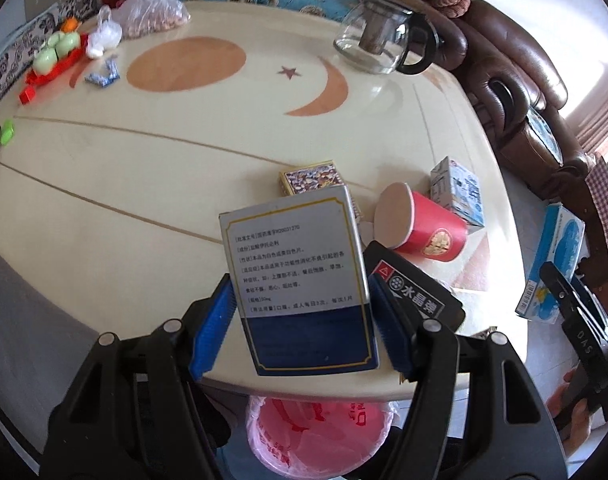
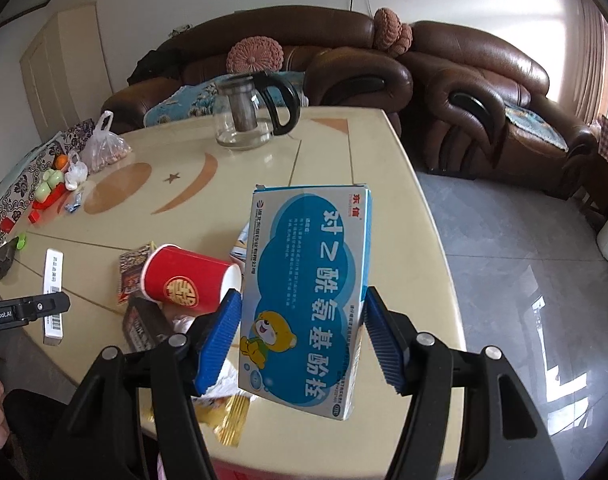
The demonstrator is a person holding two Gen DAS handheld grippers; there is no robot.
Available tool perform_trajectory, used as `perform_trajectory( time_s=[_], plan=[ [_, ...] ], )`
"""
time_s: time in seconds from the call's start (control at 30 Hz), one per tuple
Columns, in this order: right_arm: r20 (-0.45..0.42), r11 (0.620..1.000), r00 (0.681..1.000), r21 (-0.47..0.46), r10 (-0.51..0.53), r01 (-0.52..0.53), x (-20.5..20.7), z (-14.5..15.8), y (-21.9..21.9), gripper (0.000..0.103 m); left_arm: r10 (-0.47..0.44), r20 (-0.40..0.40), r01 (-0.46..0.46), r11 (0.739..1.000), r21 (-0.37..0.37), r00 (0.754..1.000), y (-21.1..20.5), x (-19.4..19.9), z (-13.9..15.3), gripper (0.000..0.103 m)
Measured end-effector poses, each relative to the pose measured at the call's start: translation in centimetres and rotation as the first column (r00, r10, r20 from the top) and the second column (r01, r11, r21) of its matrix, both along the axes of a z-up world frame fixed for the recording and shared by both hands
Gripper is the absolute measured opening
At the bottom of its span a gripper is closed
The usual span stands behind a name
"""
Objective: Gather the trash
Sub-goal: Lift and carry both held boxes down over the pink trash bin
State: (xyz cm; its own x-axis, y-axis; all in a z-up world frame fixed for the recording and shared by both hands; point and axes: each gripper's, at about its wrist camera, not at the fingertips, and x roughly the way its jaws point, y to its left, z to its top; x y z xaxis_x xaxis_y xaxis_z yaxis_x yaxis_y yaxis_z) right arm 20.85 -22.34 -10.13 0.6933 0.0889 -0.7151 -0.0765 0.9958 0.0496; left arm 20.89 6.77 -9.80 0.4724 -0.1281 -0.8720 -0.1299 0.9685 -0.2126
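Note:
My left gripper (image 1: pixel 300 282) is shut on a grey and dark-blue medicine box (image 1: pixel 300 280), held upright above the table's near edge. Right below it stands a bin lined with a pink bag (image 1: pixel 316 436). My right gripper (image 2: pixel 302 292) is shut on a blue and white medicine box with a cartoon bear (image 2: pixel 308 296), lifted off the table. That same bear box (image 1: pixel 552 264) shows at the right of the left wrist view. On the table lie a red paper cup (image 1: pixel 420 228) on its side, a black packet (image 1: pixel 416 288), a small milk carton (image 1: pixel 460 192) and a patterned box (image 1: pixel 310 178).
A glass teapot (image 2: pixel 248 116) stands at the far side of the cream table (image 1: pixel 144 184). Bags of nuts (image 1: pixel 152 12), green cups on a red tray (image 1: pixel 56 52) and sweets sit at the far left. A yellow wrapper (image 2: pixel 228 416) and tissue (image 2: pixel 224 380) lie near the front edge. Brown sofas (image 2: pixel 484 92) ring the table.

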Motion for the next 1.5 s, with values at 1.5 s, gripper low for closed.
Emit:
perform_trajectory(
  time_s=[1.5],
  plan=[
    [0.067,0.987,0.985,-0.040,0.157,-0.154,-19.5,4.5,6.2,0.061,-0.250,0.117,0.234,0.962,0.137,0.961,-3.3,-14.0,3.4,0.066]
  ],
)
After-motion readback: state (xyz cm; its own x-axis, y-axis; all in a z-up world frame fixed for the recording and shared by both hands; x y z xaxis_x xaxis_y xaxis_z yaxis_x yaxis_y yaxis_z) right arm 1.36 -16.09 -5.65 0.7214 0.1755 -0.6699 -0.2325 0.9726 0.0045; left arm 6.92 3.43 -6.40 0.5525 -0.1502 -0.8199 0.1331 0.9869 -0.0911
